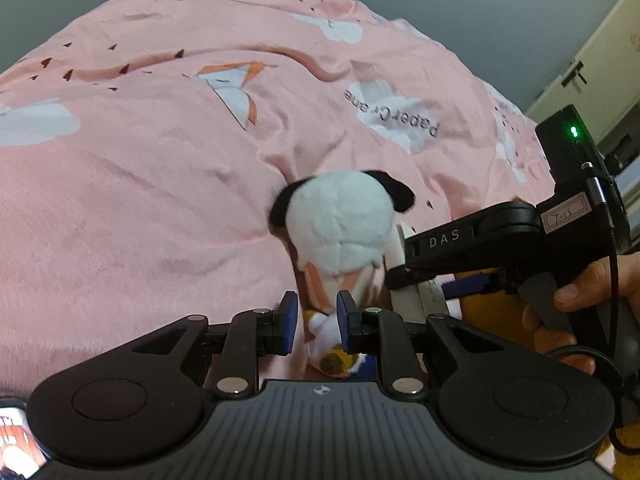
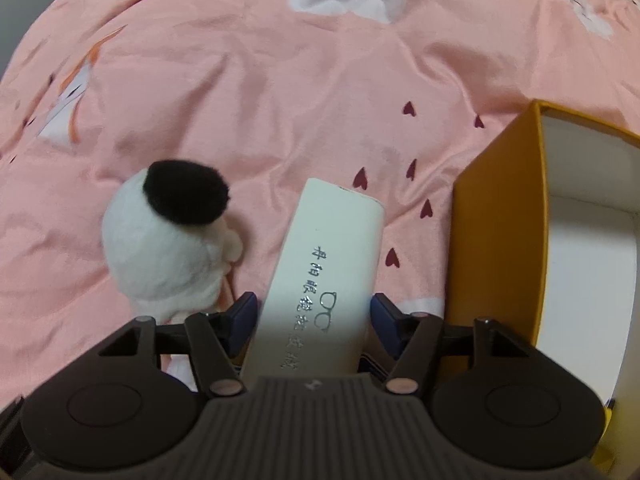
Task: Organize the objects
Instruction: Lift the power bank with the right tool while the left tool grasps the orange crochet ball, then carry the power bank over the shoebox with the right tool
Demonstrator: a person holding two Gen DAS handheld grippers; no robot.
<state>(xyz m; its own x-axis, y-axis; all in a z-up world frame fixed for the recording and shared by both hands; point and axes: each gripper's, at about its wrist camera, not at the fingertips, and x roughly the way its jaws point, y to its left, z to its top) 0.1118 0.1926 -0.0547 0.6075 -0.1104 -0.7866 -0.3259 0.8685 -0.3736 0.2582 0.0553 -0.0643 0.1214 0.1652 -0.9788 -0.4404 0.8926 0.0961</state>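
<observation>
**Two grippers set over the toy and the case beside the box**

The left gripper (image 1: 317,322) straddles the body of the plush toy (image 1: 340,232), its blue pads spread on either side and not yet pressing in, so it looks poised to take the toy. The right gripper (image 2: 312,316) likewise brackets the white glasses case (image 2: 324,272), jaws apart with a gap at each side. Both things lie side by side on the pink bedspread (image 2: 280,100), close together. The orange box (image 2: 500,240) stands open just right of the case, probably where both belong.
</observation>
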